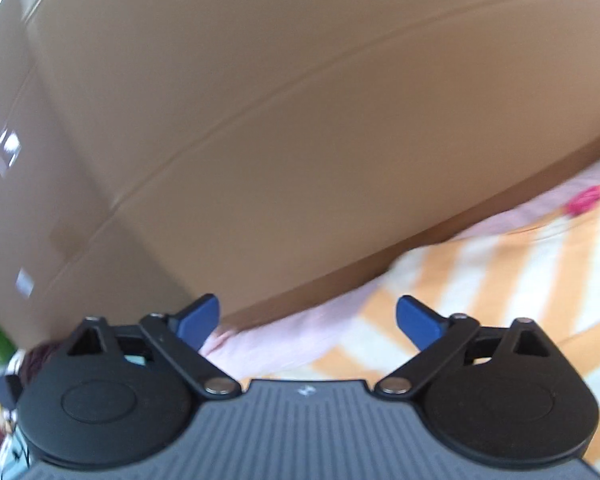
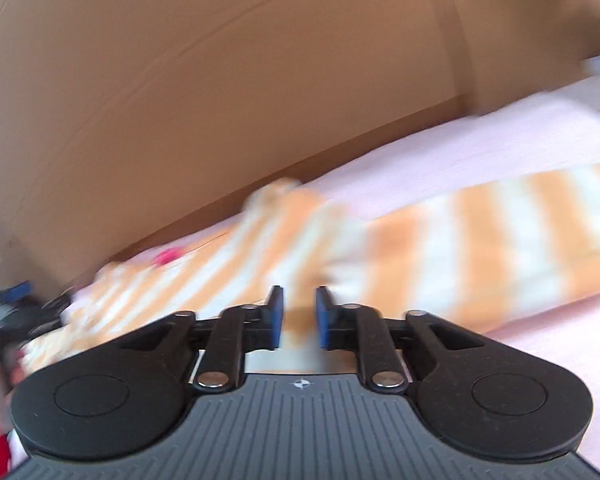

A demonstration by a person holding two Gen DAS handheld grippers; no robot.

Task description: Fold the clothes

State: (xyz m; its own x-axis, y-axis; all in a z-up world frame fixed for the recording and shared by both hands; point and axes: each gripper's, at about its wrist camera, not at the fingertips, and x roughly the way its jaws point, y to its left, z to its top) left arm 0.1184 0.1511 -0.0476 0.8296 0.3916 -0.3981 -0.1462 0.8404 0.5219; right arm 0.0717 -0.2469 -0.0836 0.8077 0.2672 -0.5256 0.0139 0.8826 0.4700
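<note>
Two claws: left claw (image 1: 307, 322) spread wide, empty; right claw (image 2: 299, 317) nearly closed, pinching orange-striped garment (image 2: 480, 236).

A large brown cardboard wall (image 1: 284, 92) with long creases fills the background of both views. Its lower edge meets a pale pink sheet (image 2: 440, 160) covering the work surface. White labels (image 1: 8, 150) sit on the cardboard at far left. Lighting is bright and even; both views are motion-blurred.

Setting: home, likely a bedroom | evidence — pale pink bedsheet (image 2: 480, 148) beneath an orange-and-white striped garment (image 2: 500, 236) | large brown cardboard box (image 1: 260, 100) just behind — blurred.
</note>
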